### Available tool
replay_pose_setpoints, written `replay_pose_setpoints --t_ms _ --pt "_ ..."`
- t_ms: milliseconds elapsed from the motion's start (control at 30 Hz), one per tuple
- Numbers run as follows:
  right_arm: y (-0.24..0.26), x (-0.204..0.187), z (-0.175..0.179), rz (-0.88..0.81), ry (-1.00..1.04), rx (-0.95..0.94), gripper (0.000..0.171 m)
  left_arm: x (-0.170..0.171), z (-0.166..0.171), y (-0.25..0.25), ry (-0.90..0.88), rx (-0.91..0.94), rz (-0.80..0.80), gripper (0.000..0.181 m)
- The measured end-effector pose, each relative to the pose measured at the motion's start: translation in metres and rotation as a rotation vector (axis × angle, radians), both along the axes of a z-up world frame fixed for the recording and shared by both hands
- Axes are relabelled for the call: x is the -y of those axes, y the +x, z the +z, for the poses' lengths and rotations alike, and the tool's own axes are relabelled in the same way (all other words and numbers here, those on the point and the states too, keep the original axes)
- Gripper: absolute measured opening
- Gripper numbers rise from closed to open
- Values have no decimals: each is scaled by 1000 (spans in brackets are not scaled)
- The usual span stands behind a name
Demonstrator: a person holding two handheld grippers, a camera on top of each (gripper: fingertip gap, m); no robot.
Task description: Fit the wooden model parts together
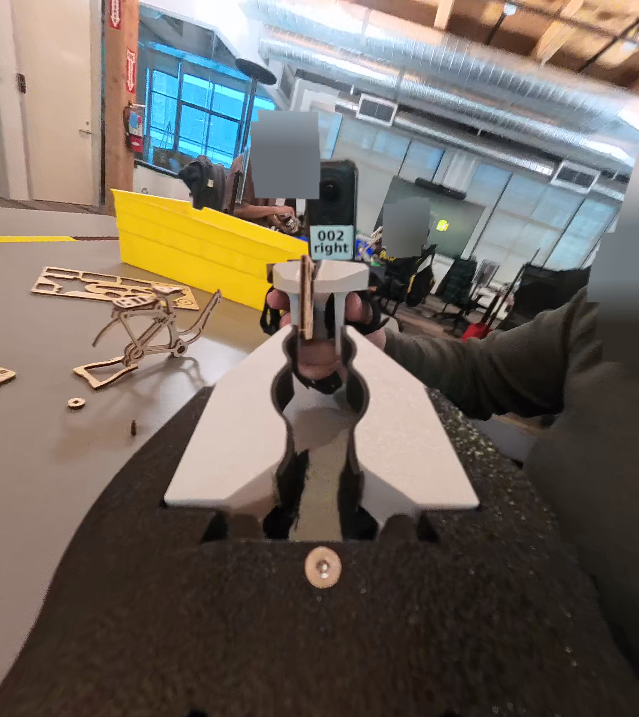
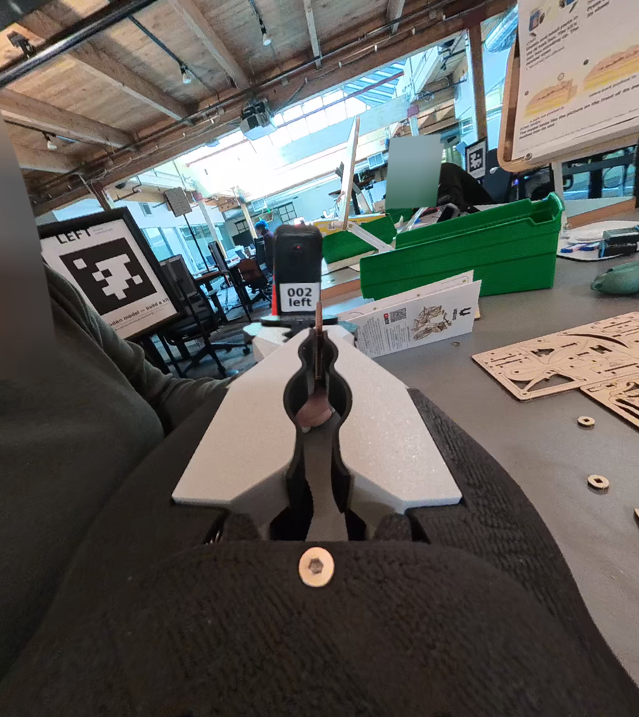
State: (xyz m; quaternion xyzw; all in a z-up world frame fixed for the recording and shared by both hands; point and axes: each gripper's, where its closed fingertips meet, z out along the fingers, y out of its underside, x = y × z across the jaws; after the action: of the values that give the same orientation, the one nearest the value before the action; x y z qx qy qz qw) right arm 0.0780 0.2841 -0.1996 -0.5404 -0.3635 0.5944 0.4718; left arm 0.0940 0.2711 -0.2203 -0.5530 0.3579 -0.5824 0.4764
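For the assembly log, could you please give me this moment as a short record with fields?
left gripper: open, empty, facing the right gripper
right gripper: thin wooden piece held edge-on between its fingers
partly built model: standing on the grey table, untouched
part sheets: flat on the table
loose wooden rings: near the sheets
bins: yellow bin, green bin, farther back

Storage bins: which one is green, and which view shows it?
The green bin, in the right wrist view, behind the folded leaflet. The other bin, in the left wrist view, is yellow and stands behind the half-built wooden model.
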Motion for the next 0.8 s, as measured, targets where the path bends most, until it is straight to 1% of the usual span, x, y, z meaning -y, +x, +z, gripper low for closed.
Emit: replay_pose_setpoints --t_ms 33,100,133,200,267,333,367,400,467,567,667,800 --pt "1 -1 1 1 -10 -12 0 -2 2 -2 -16 18 7 19" --pt "3 -2 4 12 -41 -43 0 -6 5 -5 -18 39 29 2" --pt "2 -2 5 16 -57 -56 0 -7 5 -6 -9 42 44 0" --pt "2 -4 5 14 -82 -69 1 -9 5 -6 29 37 82 0" --pt "3 -6 4 -19 -53 -48 4 -10 4 -5 42 17 102 0" --pt "3 -10 1 -76 4 -2 18 -12 0 -4 29 -6 107 0" --pt "3 -10 0 -92 28 26 19 -13 -3 -2 25 -27 108 0" --pt "2 -10 -2 -101 49 48 18 -12 -6 1 26 -51 107 0" --pt "2 -10 -4 -109 75 83 9 -11 -11 5 38 -87 103 1" --pt "3 -9 -5 -82 63 97 10 -12 -11 4 27 -82 99 0" --pt "5 -9 -7 -62 59 115 16 -13 -10 3 19 -74 105 0" --pt "6 -8 -11 -55 85 157 6 -12 -11 4 19 -81 95 0"
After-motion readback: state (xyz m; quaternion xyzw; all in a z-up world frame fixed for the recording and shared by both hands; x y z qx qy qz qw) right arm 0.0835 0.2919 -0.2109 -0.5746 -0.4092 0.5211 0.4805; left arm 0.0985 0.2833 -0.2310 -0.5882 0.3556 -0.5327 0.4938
